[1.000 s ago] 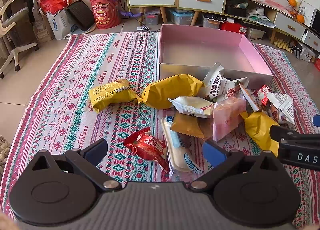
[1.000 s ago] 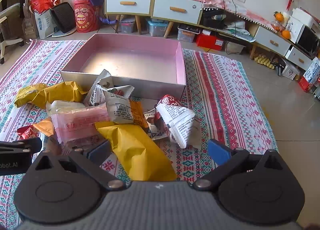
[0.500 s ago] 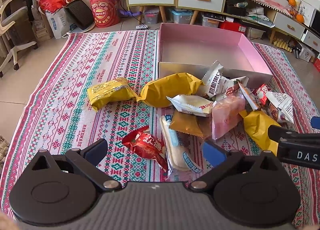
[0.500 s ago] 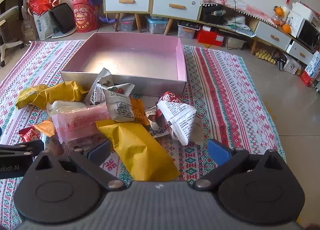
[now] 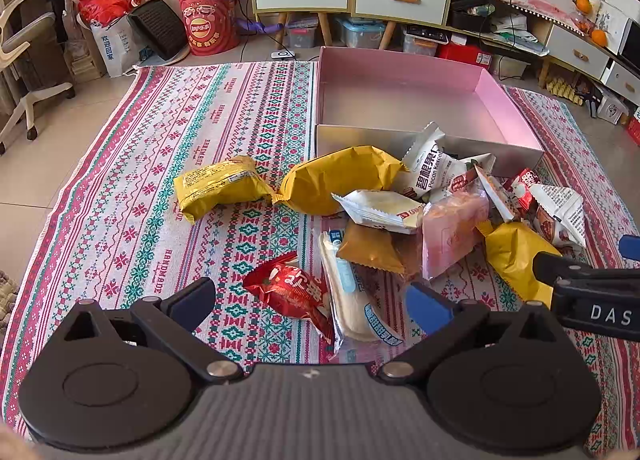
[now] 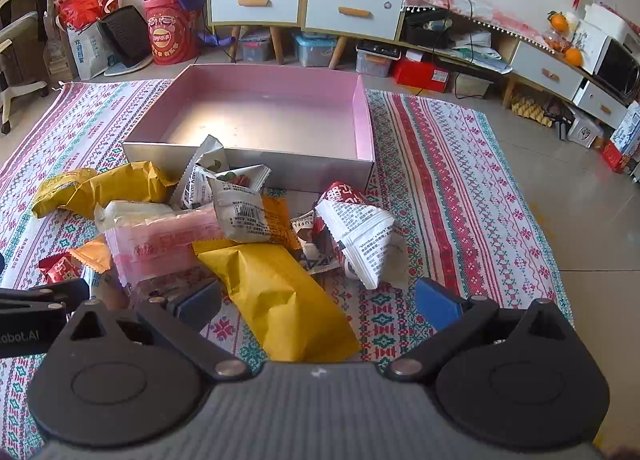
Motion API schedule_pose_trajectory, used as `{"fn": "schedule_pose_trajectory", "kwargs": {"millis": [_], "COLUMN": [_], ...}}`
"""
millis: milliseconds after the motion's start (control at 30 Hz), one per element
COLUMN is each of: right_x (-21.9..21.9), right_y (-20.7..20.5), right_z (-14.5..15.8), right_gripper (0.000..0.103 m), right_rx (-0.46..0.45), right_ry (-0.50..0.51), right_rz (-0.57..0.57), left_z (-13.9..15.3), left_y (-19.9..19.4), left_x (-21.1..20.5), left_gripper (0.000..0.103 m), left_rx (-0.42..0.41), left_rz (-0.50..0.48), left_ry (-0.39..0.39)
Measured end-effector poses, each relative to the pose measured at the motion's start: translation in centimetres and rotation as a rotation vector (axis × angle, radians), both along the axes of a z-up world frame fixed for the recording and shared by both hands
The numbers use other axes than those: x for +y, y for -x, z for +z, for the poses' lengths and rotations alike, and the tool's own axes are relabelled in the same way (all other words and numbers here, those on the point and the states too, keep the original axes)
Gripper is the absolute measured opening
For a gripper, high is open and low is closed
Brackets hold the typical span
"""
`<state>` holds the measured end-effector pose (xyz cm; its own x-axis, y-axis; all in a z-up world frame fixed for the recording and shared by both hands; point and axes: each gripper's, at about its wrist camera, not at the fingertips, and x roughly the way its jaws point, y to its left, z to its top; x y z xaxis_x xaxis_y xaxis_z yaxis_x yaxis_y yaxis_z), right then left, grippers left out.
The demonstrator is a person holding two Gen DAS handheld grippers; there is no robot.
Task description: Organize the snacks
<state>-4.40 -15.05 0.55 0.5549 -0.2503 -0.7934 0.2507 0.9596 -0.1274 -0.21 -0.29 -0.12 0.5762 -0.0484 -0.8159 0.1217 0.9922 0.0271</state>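
A heap of snack packets lies on a patterned cloth (image 5: pixel 120 180) in front of an open pink box (image 5: pixel 508 116) (image 6: pixel 362 112) that holds nothing. My left gripper (image 5: pixel 310 302) is open above a red packet (image 5: pixel 292 290) and a long white packet (image 5: pixel 352 300). Two yellow bags (image 5: pixel 218 188) (image 5: pixel 340 176) lie further left. My right gripper (image 6: pixel 318 302) is open over a large yellow bag (image 6: pixel 280 300), near a pink packet (image 6: pixel 160 244) and a white printed packet (image 6: pixel 360 236). Each gripper shows at the edge of the other's view.
White drawer cabinets (image 6: pixel 304 8) with storage bins beneath stand behind the cloth. A red tub (image 5: pixel 206 26), bags and a chair (image 5: pixel 20 80) crowd the back left. A low shelf with oranges (image 6: pixel 560 36) runs along the right. Bare tile floor (image 6: pixel 560 188) flanks the cloth.
Both views have pulled back and risen a little, so the box and packets sit slightly lower in frame. No packet has moved and both grippers stay open.
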Motion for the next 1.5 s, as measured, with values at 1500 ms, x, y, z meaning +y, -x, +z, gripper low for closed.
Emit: {"fn": "schedule_pose_trajectory", "kwargs": {"millis": [1500], "right_x": [-4.4], "right_y": [-2.8], "right_z": [1.0], "right_gripper": [0.103], "right_rx": [0.128], "right_ry": [-0.188], "right_rz": [0.088], "left_z": [1.3], "left_y": [-3.2], "left_x": [1.7], "left_gripper": [0.103], "left_rx": [0.093], "left_rz": [-0.127], "left_ry": [0.026]}}
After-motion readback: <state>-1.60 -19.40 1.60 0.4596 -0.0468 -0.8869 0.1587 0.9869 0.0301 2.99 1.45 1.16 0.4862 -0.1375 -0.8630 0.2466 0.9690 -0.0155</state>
